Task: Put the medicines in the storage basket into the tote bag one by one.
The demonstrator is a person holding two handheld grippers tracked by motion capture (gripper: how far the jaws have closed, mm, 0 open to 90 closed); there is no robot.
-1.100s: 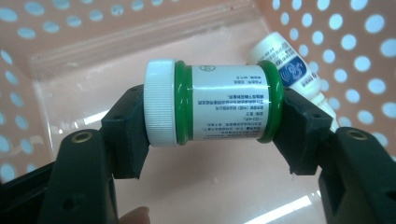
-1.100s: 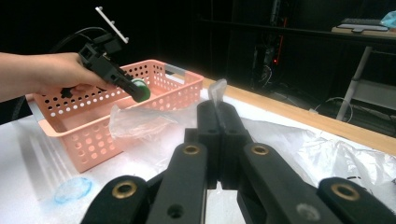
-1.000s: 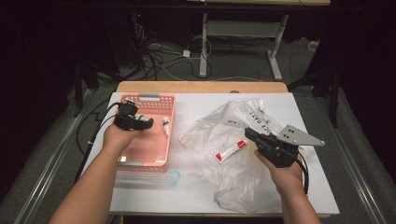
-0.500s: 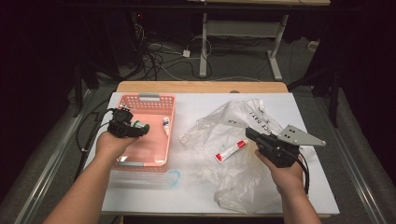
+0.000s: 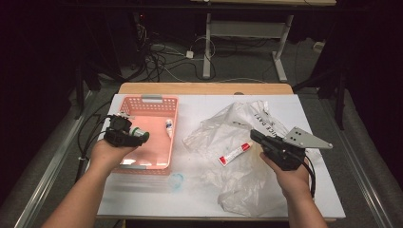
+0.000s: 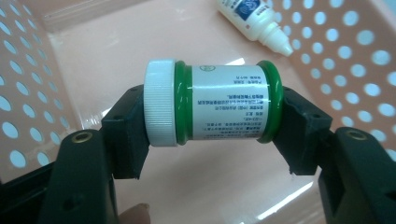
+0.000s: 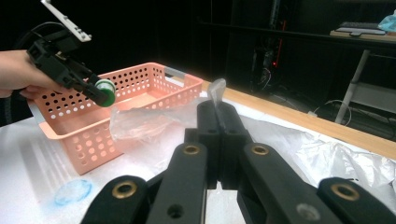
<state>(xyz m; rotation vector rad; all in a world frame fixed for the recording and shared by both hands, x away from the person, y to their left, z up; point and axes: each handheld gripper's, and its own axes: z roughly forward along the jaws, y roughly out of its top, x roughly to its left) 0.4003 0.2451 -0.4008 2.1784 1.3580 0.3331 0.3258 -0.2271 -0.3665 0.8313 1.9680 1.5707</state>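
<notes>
Jar [image 6: 212,102], green, white cap, clamped end to end in left gripper [image 5: 124,134] above pink basket [image 5: 157,164]. Right gripper [image 7: 219,140] closed, empty. Risk: smooth round jar slips, lands outside basket.

Small print on the green jar's [image 6: 215,108] label is too fine to read. The dropper bottle [image 6: 254,21] is cut off by the top edge in the left gripper view. The bag's [image 5: 247,142] lettering is partly crumpled and illegible, and text on the tube [image 5: 234,154] is too small. The bluish round object [image 5: 176,181] on the table is blurred and cannot be identified. The person's forearms run off the bottom edge.
</notes>
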